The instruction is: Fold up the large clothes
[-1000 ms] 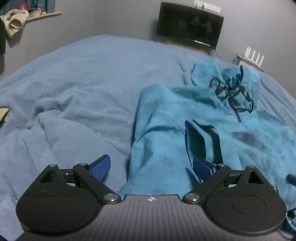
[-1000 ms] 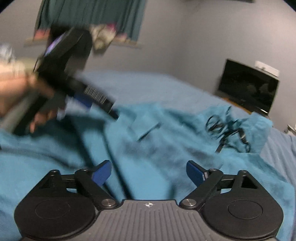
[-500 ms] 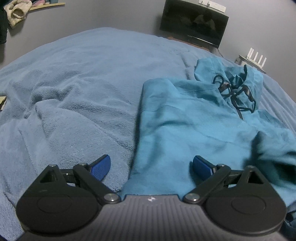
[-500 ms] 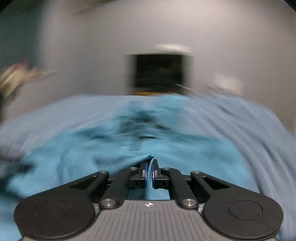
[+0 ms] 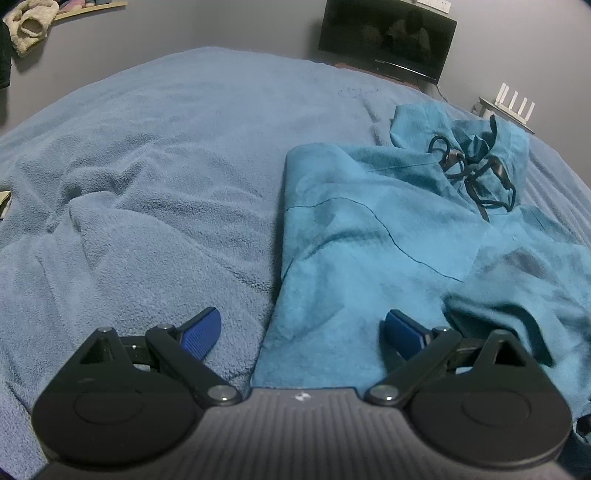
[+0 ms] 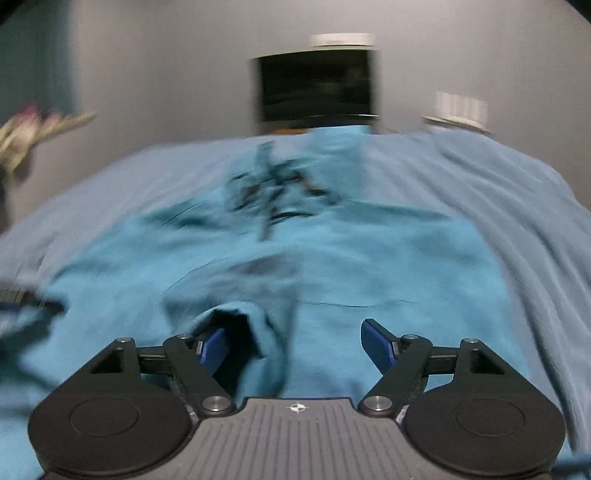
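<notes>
Across a wide bed covered by a light blue fleece blanket [image 5: 155,177], a teal fleece hooded sweatshirt [image 5: 369,229] is spread flat, its hood [image 5: 461,136] toward the far wall and its dark drawstring [image 5: 476,173] tangled at the neck. No container is shown, and no legible writing can be made out; only a small white emblem is visible on each gripper's ribbed body.

The left gripper [image 5: 302,328] is held just above the near left edge of the sweatshirt, its blue-padded fingers [image 5: 201,332] spread wide, one over the blanket and the other over the teal fabric, with nothing clamped.

The right gripper [image 6: 293,341] is shown over the lower body of the sweatshirt in a motion-blurred view. Its jaws have just been opening and stand well apart; a raised fold of the teal cloth [image 6: 266,332] lies between them, close to the left finger, but it is not pressed by the pads.

Against the grey wall, a dark flat screen [image 5: 386,35] and a white router with upright antennas [image 5: 511,109] are seen.
</notes>
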A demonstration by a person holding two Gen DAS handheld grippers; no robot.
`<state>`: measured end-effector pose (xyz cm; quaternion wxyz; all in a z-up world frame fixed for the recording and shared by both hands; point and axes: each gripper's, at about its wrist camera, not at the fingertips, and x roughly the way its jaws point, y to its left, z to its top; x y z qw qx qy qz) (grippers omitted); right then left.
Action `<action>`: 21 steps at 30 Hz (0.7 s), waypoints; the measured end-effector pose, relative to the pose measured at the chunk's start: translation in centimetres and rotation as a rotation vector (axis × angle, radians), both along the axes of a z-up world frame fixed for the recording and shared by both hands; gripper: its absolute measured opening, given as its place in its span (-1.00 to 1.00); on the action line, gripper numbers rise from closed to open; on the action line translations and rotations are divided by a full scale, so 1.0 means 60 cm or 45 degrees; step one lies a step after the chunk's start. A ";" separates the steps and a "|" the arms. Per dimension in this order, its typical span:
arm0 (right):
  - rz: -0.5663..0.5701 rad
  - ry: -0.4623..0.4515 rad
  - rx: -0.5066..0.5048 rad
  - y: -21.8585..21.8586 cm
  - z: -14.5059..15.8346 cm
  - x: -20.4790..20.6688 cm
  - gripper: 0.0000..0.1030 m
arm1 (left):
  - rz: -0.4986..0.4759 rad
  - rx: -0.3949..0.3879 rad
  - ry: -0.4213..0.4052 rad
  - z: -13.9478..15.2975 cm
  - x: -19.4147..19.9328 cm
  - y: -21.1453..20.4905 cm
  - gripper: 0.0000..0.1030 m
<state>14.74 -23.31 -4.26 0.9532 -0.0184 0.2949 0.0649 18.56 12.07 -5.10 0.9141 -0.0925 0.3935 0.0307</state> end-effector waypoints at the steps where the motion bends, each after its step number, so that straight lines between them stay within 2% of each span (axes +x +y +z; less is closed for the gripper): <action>1: 0.056 0.007 -0.036 0.014 -0.001 0.001 0.52 | 0.000 0.000 0.000 0.000 0.000 0.000 0.86; 3: 0.181 -0.001 -0.152 0.047 -0.001 0.001 0.53 | 0.000 0.004 0.002 0.000 0.000 -0.001 0.86; 5: 0.299 -0.056 -0.359 0.086 -0.009 -0.010 0.66 | -0.001 0.009 0.003 0.000 0.000 -0.003 0.86; 8: 0.470 -0.232 -0.699 0.147 -0.020 -0.043 0.84 | -0.004 0.019 0.006 0.000 0.000 -0.004 0.86; 10: 0.543 -0.290 -0.758 0.169 -0.027 -0.050 0.84 | -0.007 0.029 0.008 -0.001 0.000 -0.005 0.86; 12: 0.556 -0.282 -0.721 0.173 -0.026 -0.047 0.76 | -0.007 0.033 0.011 -0.002 0.001 -0.006 0.86; 13: 0.571 -0.274 -0.701 0.175 -0.026 -0.043 0.51 | -0.007 0.033 0.012 -0.002 0.001 -0.006 0.86; 14: 0.585 -0.265 -0.690 0.175 -0.028 -0.039 0.03 | -0.007 0.033 0.013 -0.002 0.001 -0.005 0.86; 15: 0.581 -0.252 -0.684 0.174 -0.028 -0.039 -0.18 | -0.007 0.032 0.013 -0.002 0.001 -0.005 0.86; 16: 0.571 -0.234 -0.677 0.174 -0.027 -0.035 -0.52 | -0.007 0.031 0.013 -0.002 0.002 -0.005 0.87; 17: 0.559 -0.219 -0.653 0.171 -0.023 -0.033 -0.65 | -0.006 0.031 0.015 -0.002 0.002 -0.004 0.87; 21: 0.448 -0.261 -0.411 0.130 0.006 -0.025 -0.80 | -0.004 0.020 0.018 -0.004 0.003 -0.001 0.87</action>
